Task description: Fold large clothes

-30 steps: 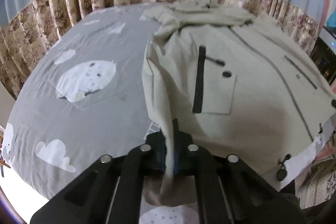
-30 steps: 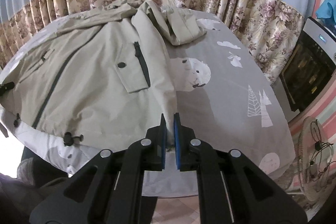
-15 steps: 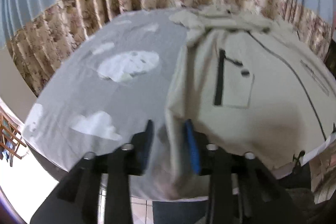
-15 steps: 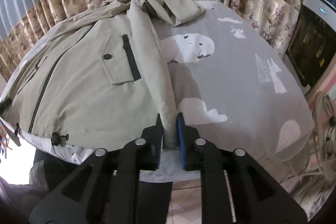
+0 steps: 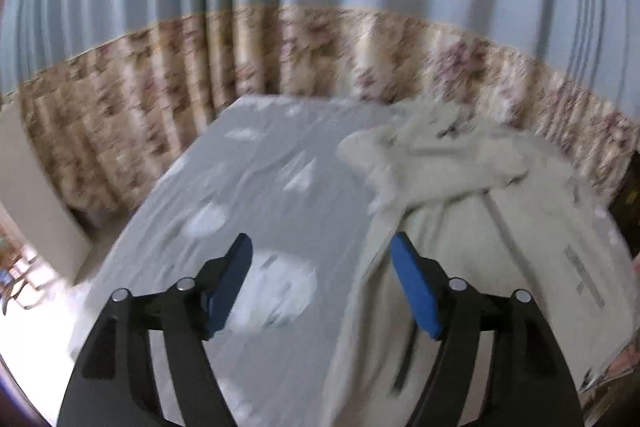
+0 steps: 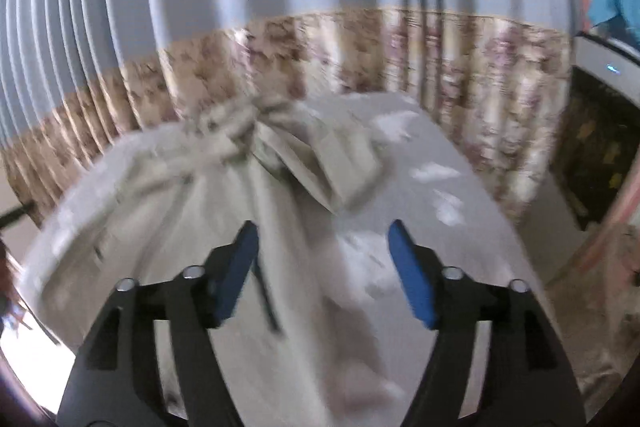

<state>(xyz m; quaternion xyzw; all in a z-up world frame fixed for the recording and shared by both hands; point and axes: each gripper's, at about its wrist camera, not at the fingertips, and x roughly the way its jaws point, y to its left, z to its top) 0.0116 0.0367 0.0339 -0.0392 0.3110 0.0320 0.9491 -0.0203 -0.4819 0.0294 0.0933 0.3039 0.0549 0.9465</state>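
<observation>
A large beige jacket (image 5: 500, 227) with dark zips lies spread on the bed, its sleeves and hood bunched at the far end; both views are blurred. In the left wrist view my left gripper (image 5: 322, 259) hangs above the jacket's left edge, jaws opening wide, with nothing pinched between the blue pads (image 5: 416, 291). In the right wrist view the jacket (image 6: 168, 211) fills the left half, and its right edge runs below my right gripper (image 6: 323, 247). Its jaws are opening too, and the cloth lies under them, not gripped.
The bed carries a grey sheet (image 5: 260, 195) with white cloud prints. Blue curtains with a floral band (image 5: 320, 59) hang behind it. A dark appliance (image 6: 596, 155) stands at the right of the bed, and bare floor shows at the left of the left wrist view.
Both grippers let go of the jacket's side edges, opened wide and rose. The views tilted up toward the curtains. The jacket edges dropped back onto the bed.
</observation>
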